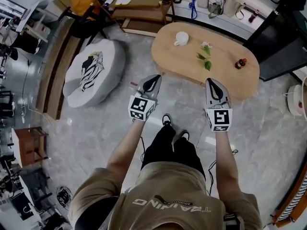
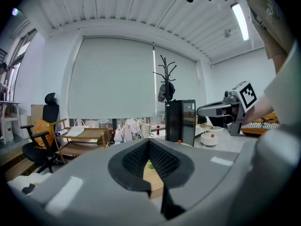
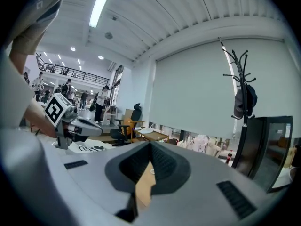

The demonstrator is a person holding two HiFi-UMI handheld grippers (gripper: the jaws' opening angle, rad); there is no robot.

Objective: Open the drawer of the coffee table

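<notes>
The oval wooden coffee table (image 1: 220, 78) stands just ahead of me, and no drawer shows in any view. On its top are a white cup (image 1: 181, 38), a green sprig (image 1: 205, 57) and a small red bottle (image 1: 241, 63). My left gripper (image 1: 155, 77) hovers by the table's near left edge, jaws shut and empty. My right gripper (image 1: 211, 81) hangs over the near edge, also shut with nothing in it. In the left gripper view the closed pads (image 2: 162, 161) frame a strip of tabletop (image 2: 153, 178). The right gripper view shows its gripper (image 3: 150, 147) the same way.
A round grey pouf (image 1: 93, 71) sits on the floor to the left. A wooden rack (image 1: 144, 4) stands behind the table, a black cabinet (image 1: 283, 42) at the right, a small wooden stool (image 1: 31, 145) at far left. My shoes (image 1: 173, 128) are on the marble floor.
</notes>
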